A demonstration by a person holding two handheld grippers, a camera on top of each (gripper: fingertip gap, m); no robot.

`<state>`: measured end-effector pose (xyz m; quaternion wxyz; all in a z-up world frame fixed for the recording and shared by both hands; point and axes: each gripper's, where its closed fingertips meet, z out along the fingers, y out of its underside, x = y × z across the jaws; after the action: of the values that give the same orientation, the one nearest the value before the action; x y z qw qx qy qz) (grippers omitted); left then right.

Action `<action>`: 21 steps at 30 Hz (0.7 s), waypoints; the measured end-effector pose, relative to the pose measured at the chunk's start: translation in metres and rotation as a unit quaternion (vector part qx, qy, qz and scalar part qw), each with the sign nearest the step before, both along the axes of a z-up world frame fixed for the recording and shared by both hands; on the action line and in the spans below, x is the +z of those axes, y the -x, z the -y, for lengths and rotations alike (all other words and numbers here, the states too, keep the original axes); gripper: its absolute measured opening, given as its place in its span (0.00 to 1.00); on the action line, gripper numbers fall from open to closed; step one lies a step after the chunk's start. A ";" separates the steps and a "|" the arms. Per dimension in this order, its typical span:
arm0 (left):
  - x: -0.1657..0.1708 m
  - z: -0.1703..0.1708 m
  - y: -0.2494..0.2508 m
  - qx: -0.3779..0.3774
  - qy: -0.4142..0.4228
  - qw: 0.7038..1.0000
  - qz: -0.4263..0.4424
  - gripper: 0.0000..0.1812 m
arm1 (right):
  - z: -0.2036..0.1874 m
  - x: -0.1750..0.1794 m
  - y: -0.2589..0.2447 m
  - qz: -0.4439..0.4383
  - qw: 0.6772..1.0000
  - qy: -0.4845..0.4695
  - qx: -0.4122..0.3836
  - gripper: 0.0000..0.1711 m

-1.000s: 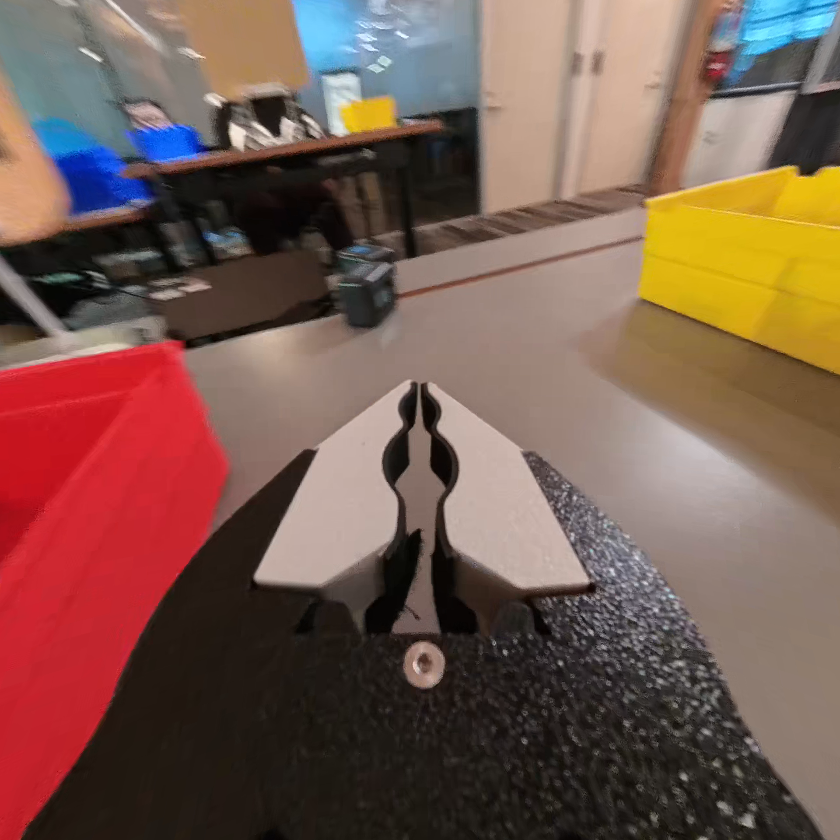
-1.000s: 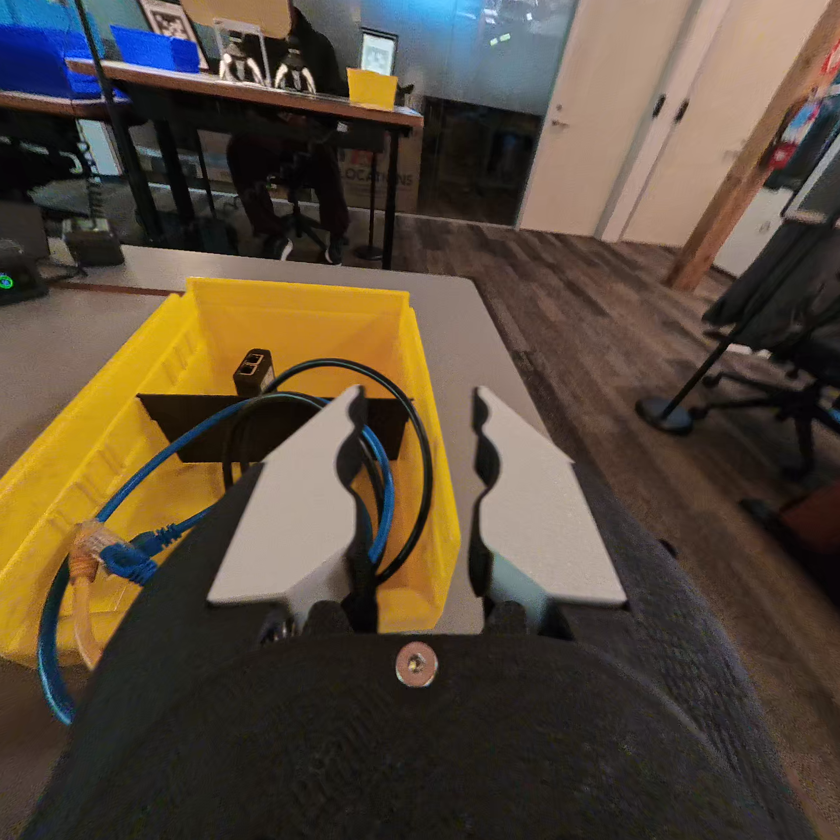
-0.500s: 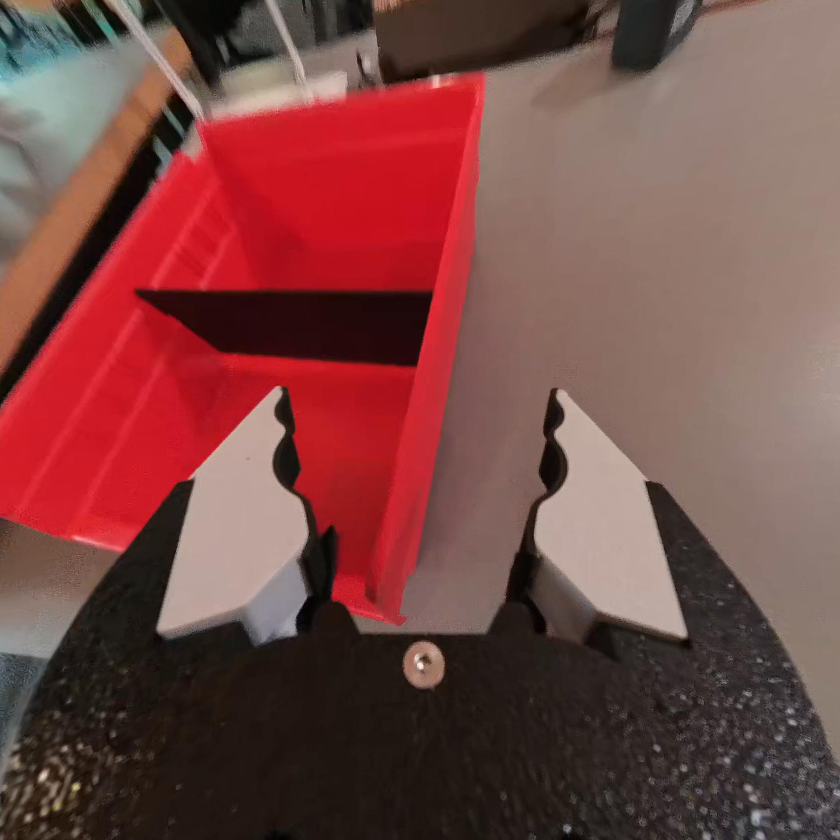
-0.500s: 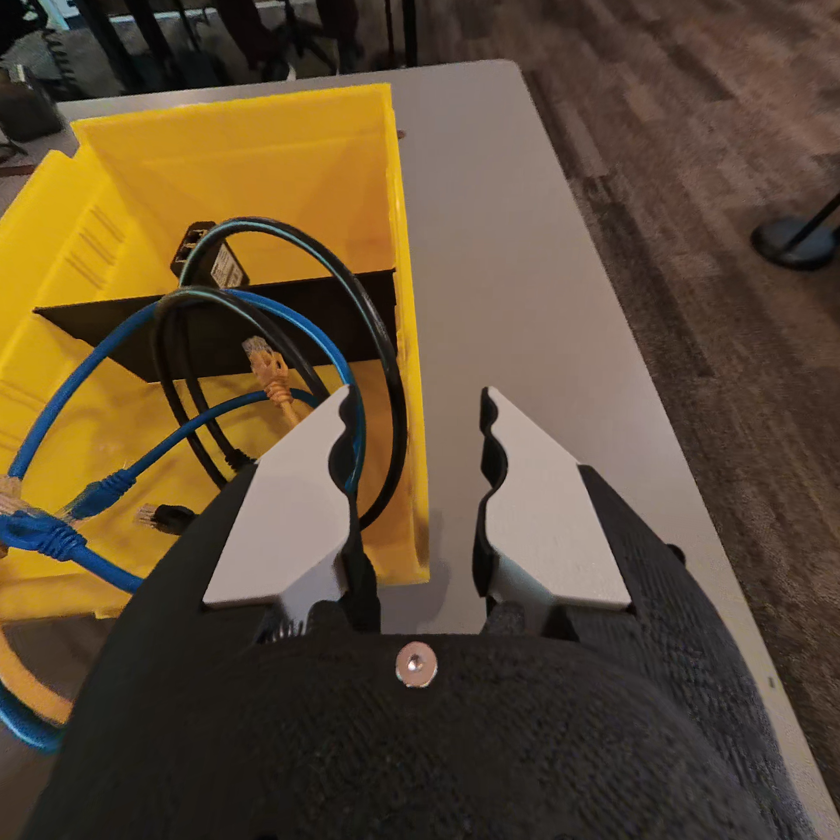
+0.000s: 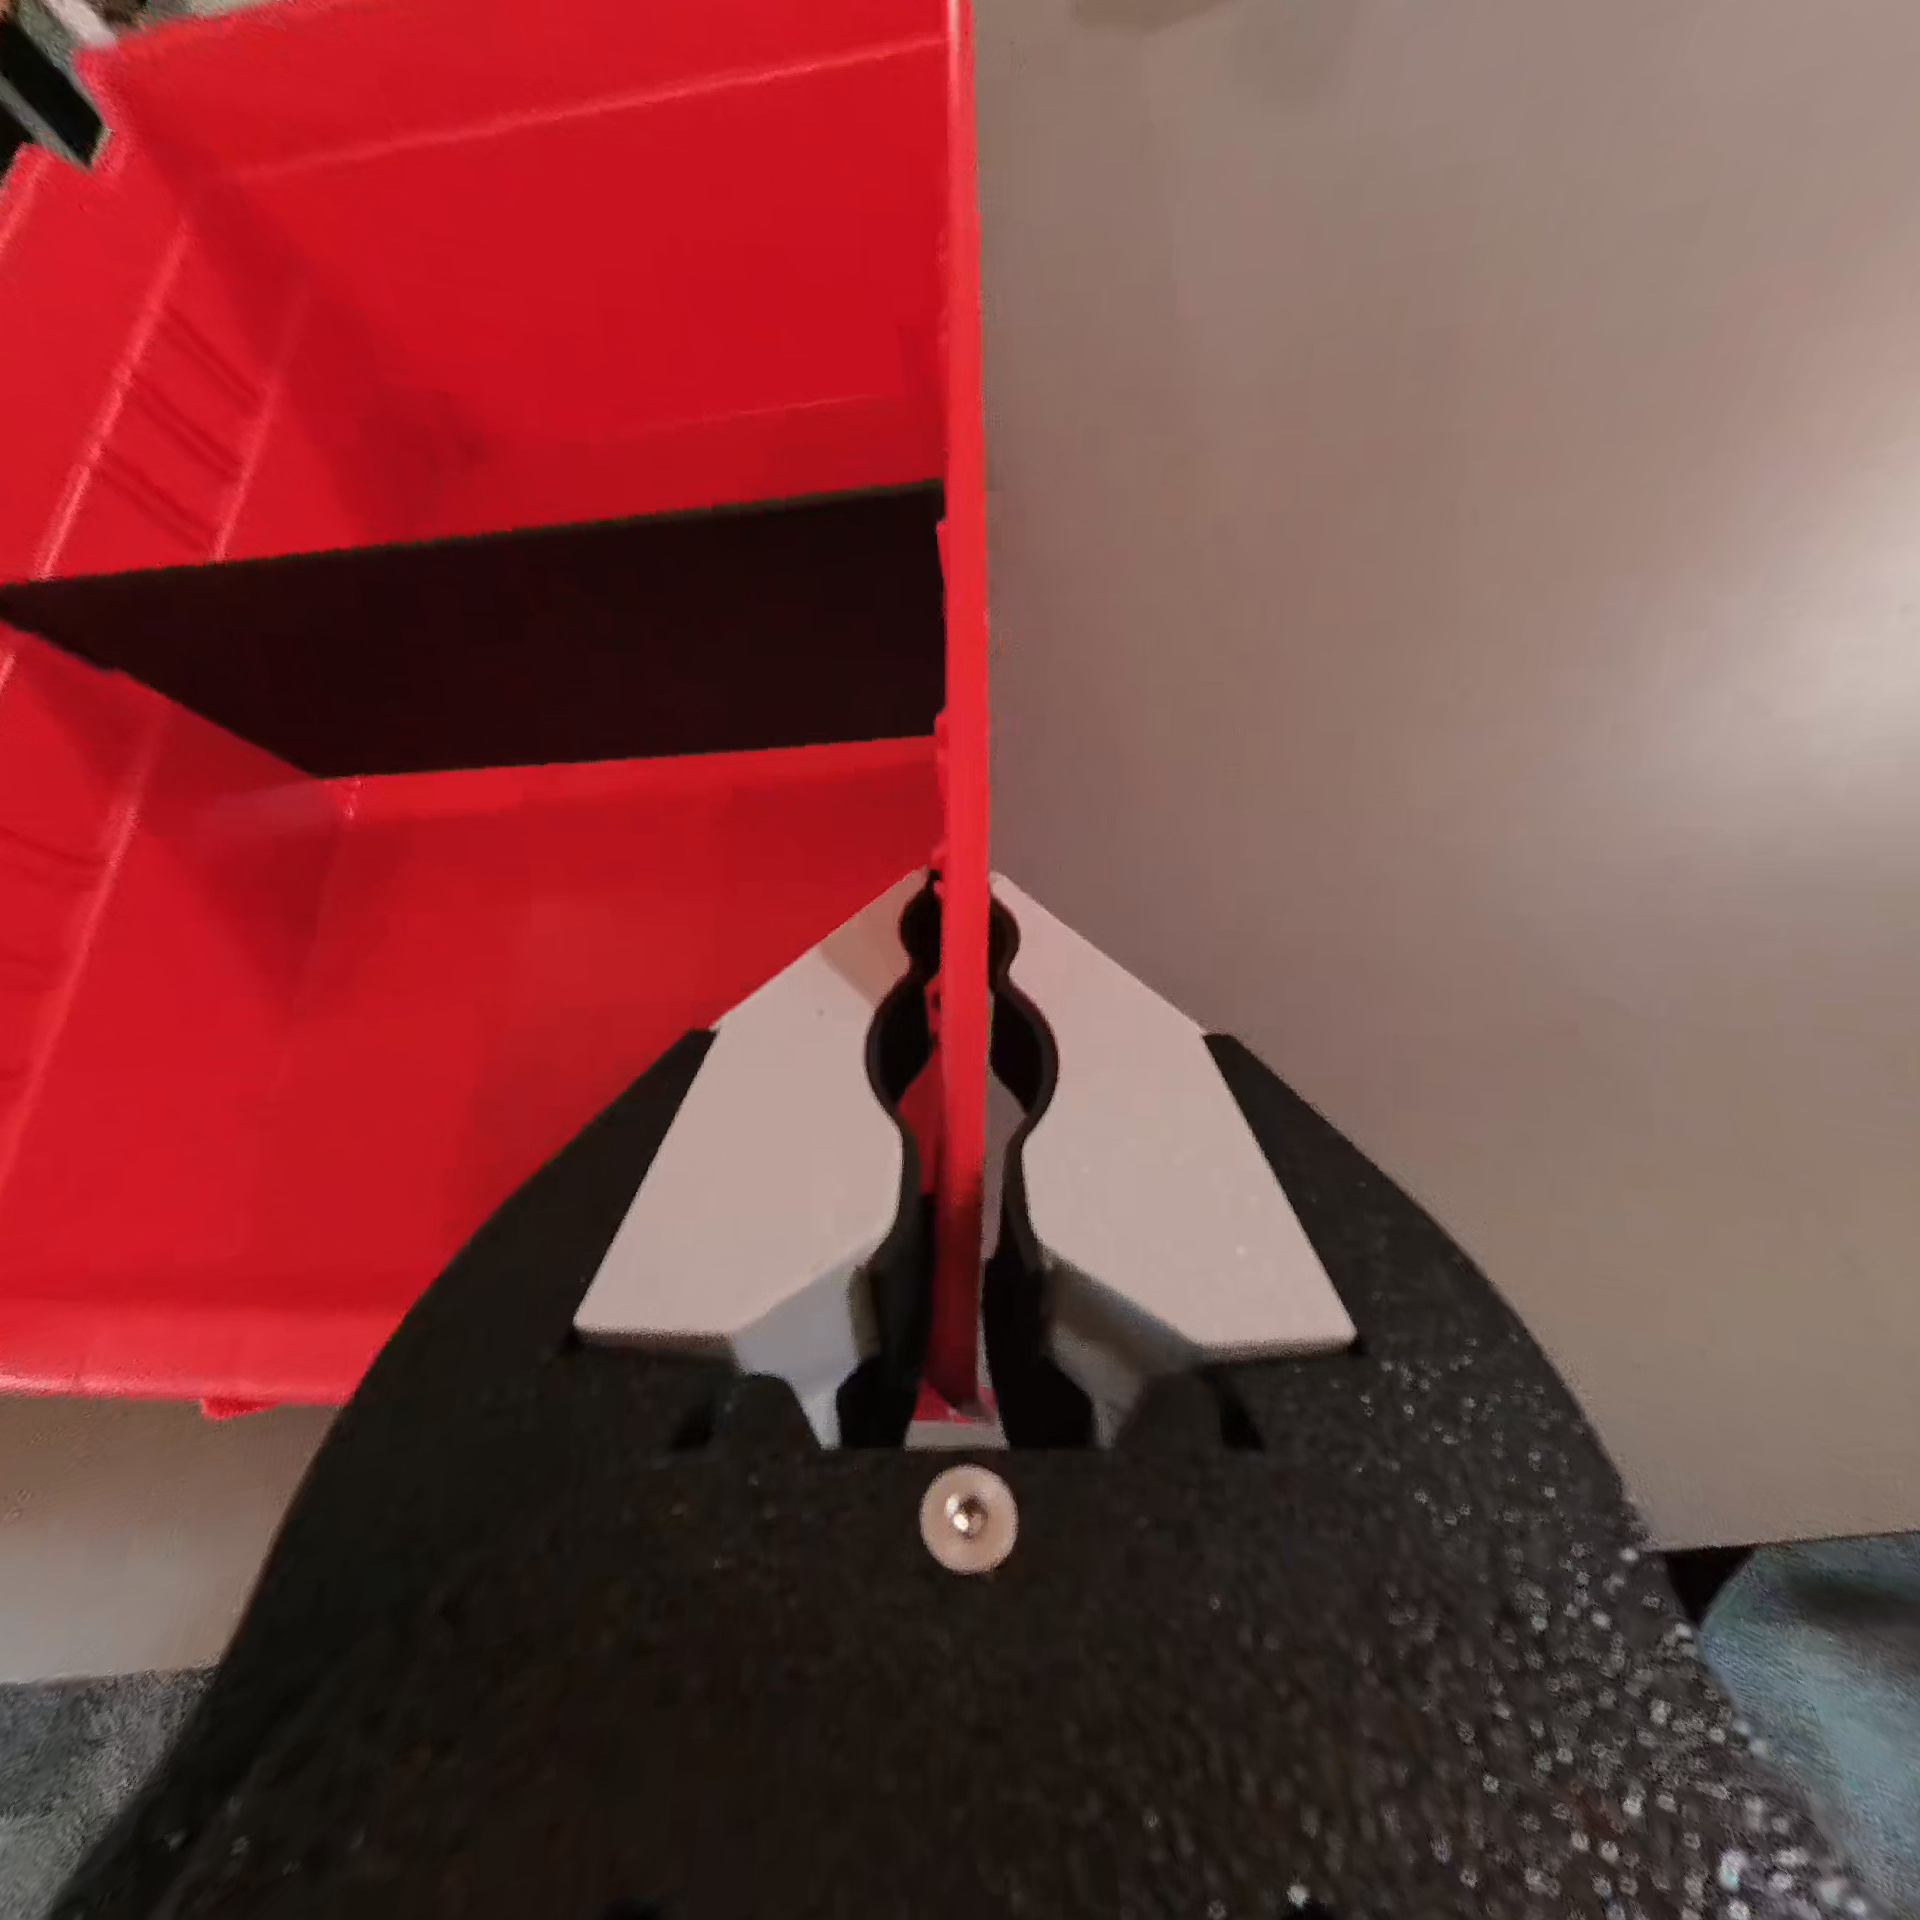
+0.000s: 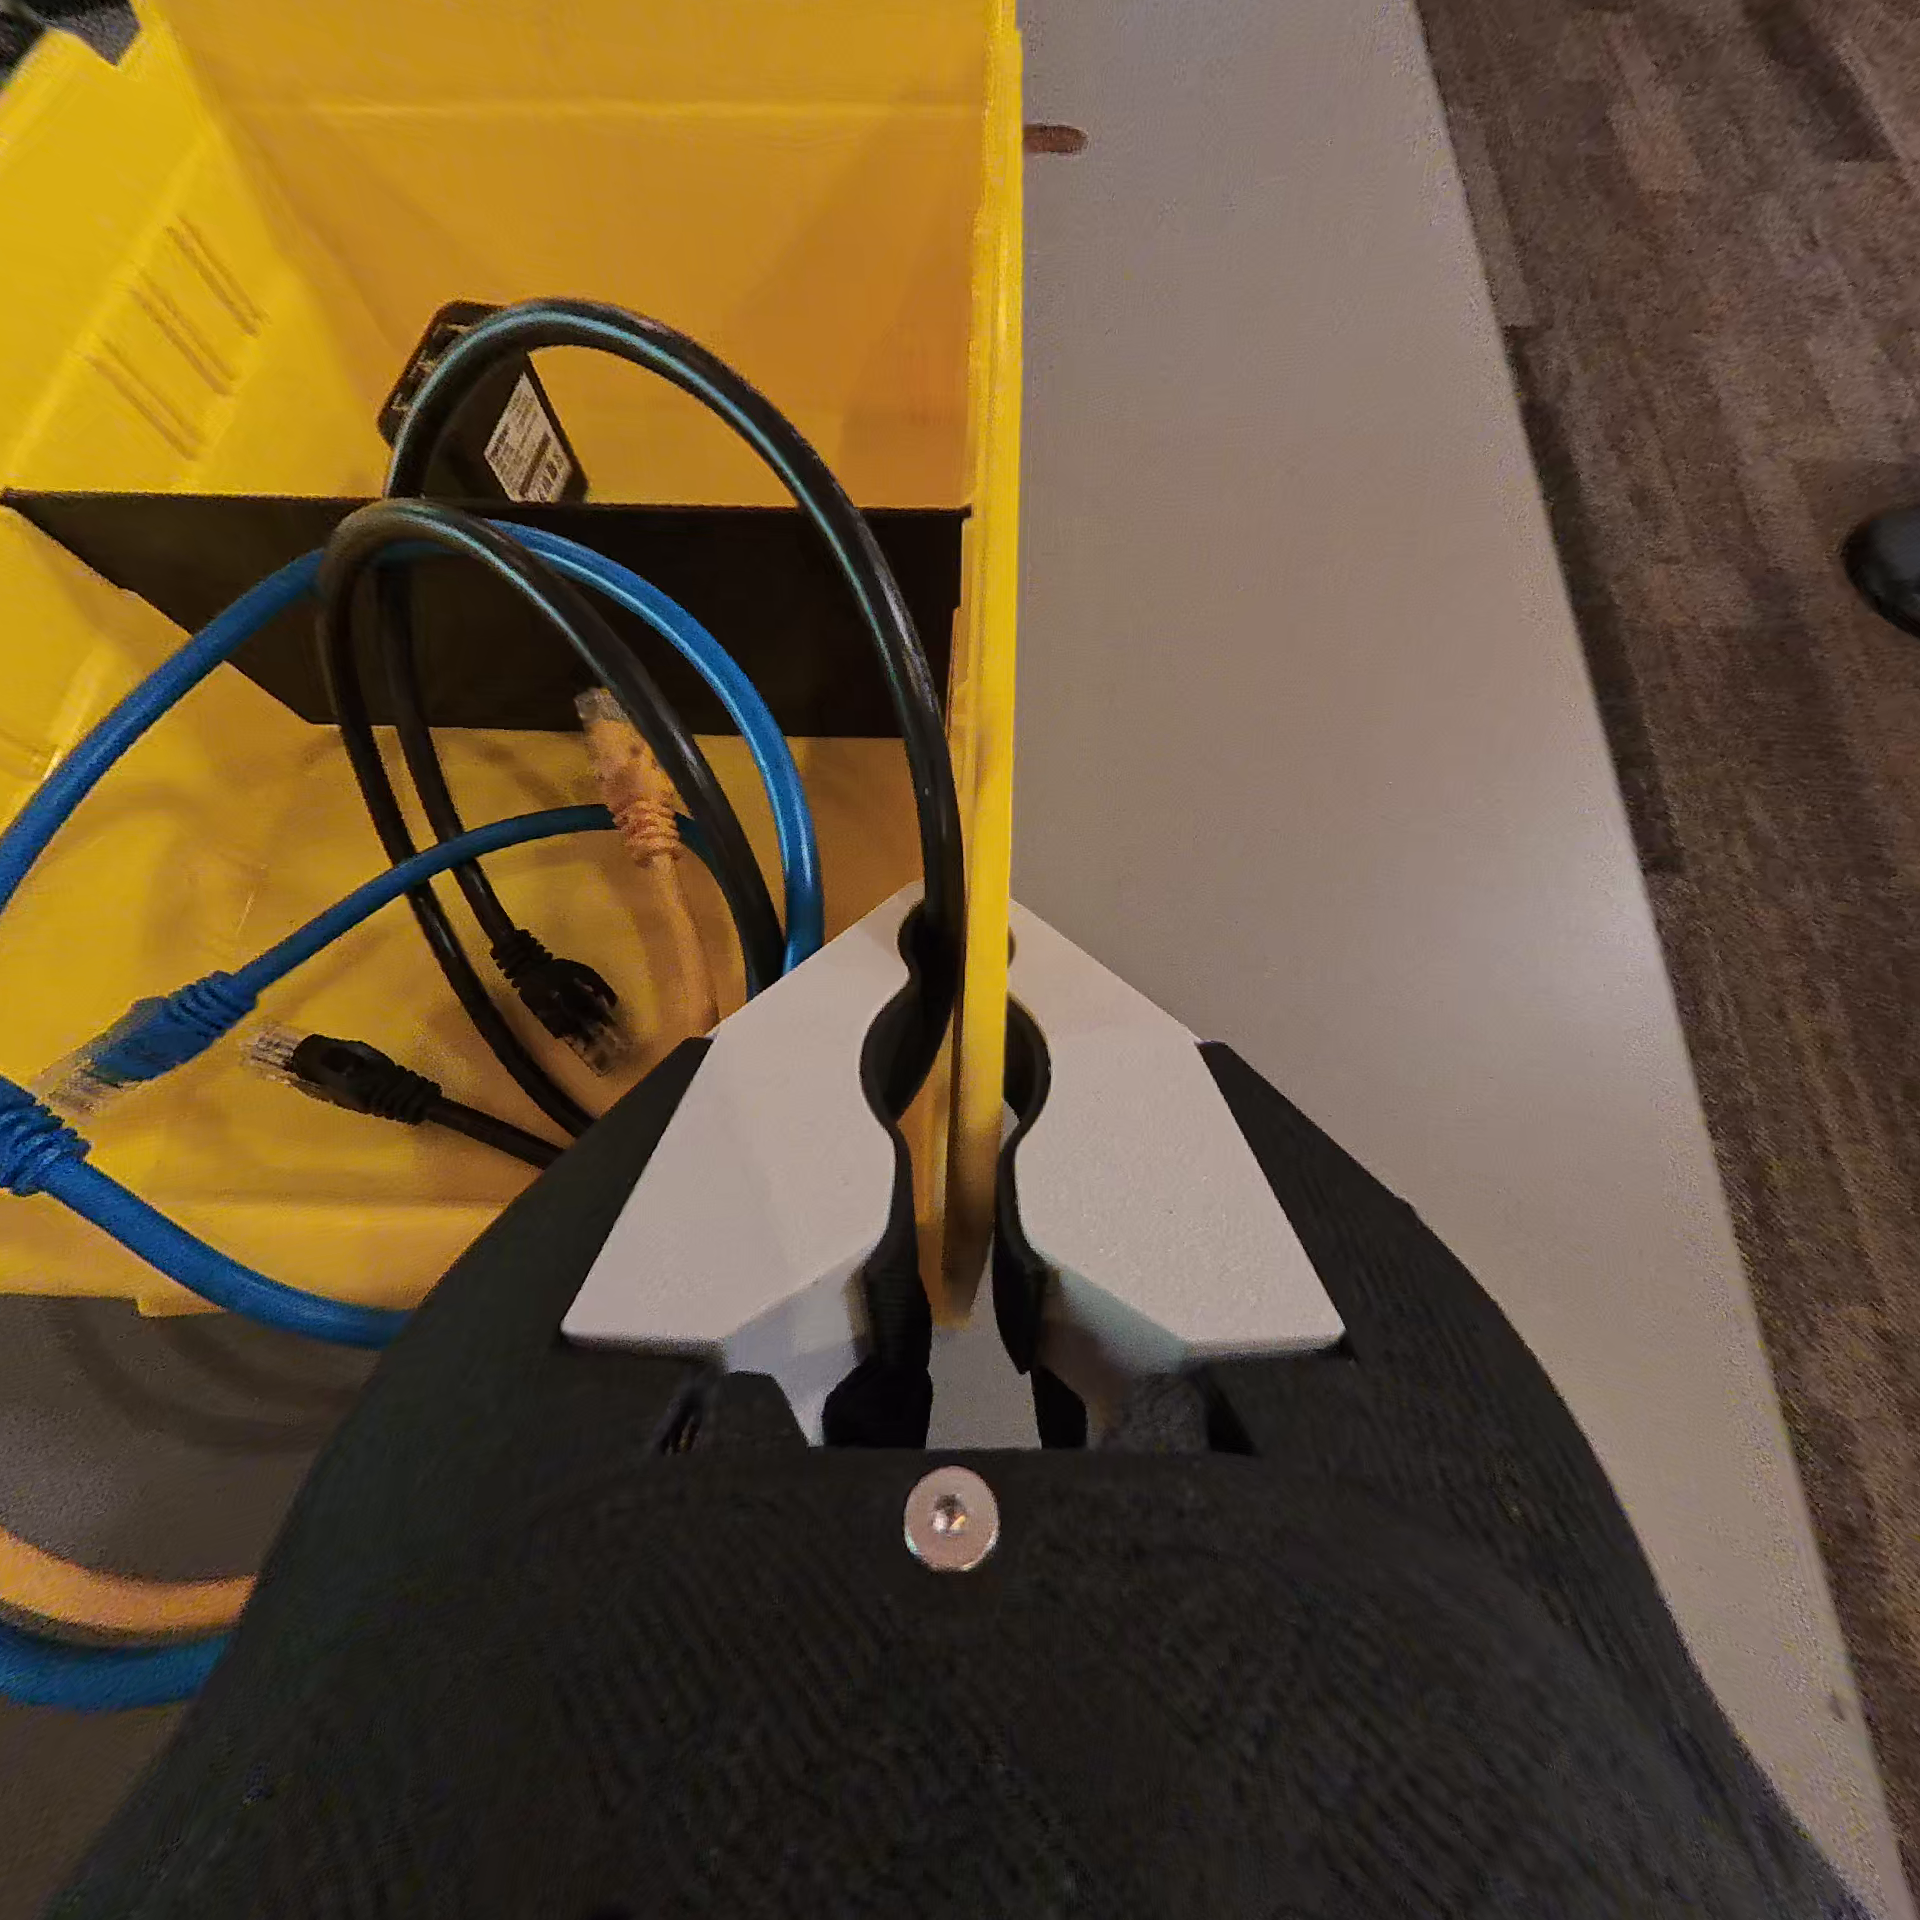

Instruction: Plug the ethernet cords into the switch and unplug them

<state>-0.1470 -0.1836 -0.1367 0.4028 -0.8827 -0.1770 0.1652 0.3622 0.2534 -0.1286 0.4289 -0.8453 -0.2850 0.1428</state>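
Surface: we work on a grey table [image 5: 1455,520].
Left gripper [image 5: 961,894]: we clamp the red bin [image 5: 520,312] by its right wall.
Right gripper [image 6: 961,914]: we clamp the yellow bin [image 6: 623,156] wall, black cord [image 6: 914,727] pinched too.
Switch [image 6: 488,426]: far compartment, behind the divider.
Blue cords [image 6: 727,665]: near compartment, unplugged.

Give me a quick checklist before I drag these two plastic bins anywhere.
1. Left gripper clamped on the red plastic bin's side wall: ok.
2. Right gripper clamped on the yellow plastic bin's side wall: ok.
3. Right grip free of cords: not ok, the looped black cable runs between its fingers.
4. Small black switch inside the yellow bin, behind the black divider: ok.
5. Cords plugged into the switch: cannot tell.
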 end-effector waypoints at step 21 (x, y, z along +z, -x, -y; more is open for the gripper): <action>0.129 -0.001 -0.003 0.005 -0.127 0.979 -0.158 0.03 | 0.114 0.003 0.213 -0.040 0.989 0.000 0.145 0.02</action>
<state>-0.1435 -0.1823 -0.0079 0.5340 -0.7861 -0.1345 0.2808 0.1497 0.1396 -0.1255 0.4146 -0.7888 -0.3867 0.2375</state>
